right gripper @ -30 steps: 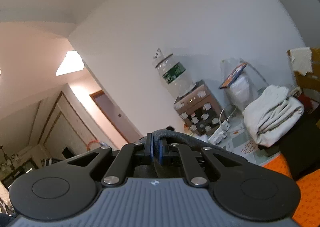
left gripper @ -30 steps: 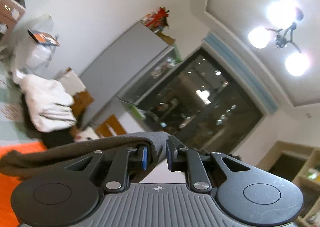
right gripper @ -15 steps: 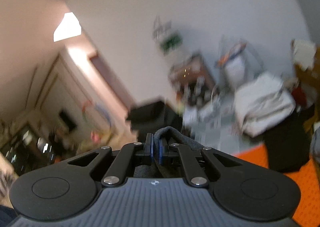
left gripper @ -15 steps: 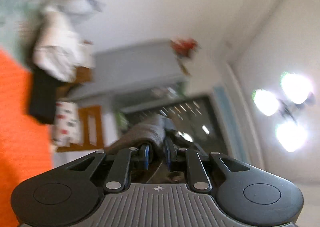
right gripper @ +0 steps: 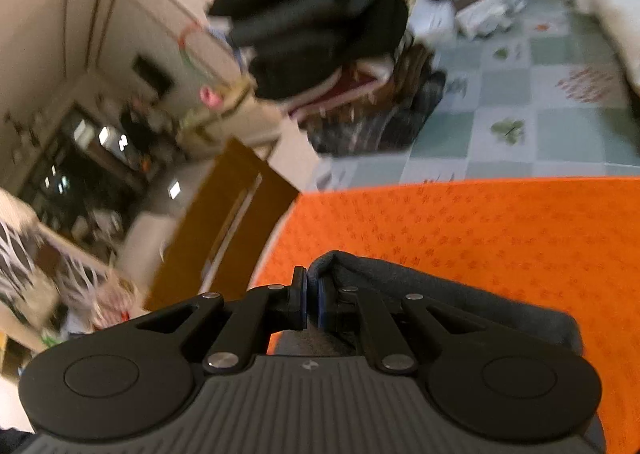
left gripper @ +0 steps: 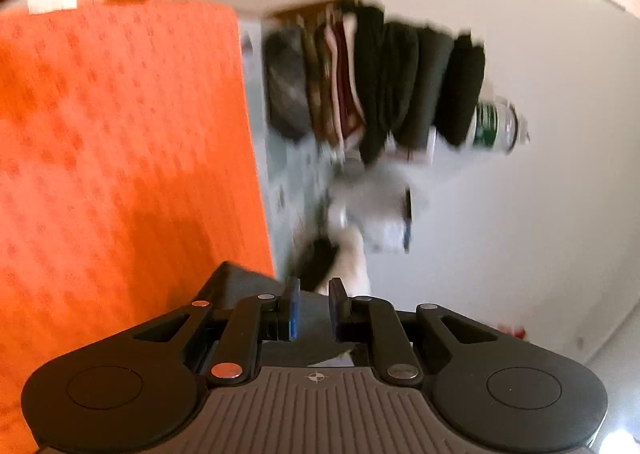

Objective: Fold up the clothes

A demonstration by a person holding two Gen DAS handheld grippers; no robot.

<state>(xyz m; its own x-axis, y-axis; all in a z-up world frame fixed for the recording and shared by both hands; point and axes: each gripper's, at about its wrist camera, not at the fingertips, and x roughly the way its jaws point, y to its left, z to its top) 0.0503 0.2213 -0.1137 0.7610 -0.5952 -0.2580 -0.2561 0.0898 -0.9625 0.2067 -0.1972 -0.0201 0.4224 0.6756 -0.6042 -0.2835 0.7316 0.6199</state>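
The big orange mat (right gripper: 500, 238) covers most of the table. This is the place for folding. It looks flat and bare, apart from the one cloth that is being worked on.

Past the mat there is a tall pile of folded clothes (right gripper: 320, 25), mostly black, with some dark red and patterned ones lower down. I think these are already done, so a good part of the job looks finished. The pile shows in the left view too, but turned on its side and blurry (left gripper: 376, 81).

On the far right of the table lies a white bundle (right gripper: 612, 17). I cannot tell if it is folded or waiting.

The grey cloth (right gripper: 440, 306) is the one in hand now. In the right view it lies low over the orange mat, near the mat's edge. The right gripper (right gripper: 311, 296) is squeezed tight on a bunched bit of it.

The left gripper (left gripper: 314, 306) has a small gap between its jaws. Grey cloth sits in that gap, and the jaws seem to pinch it, though the blur makes this hard to be sure of.

This cloth is not folded yet. It is held at two spots, so I think it is being laid down. Smoothing, folding and stacking are left.
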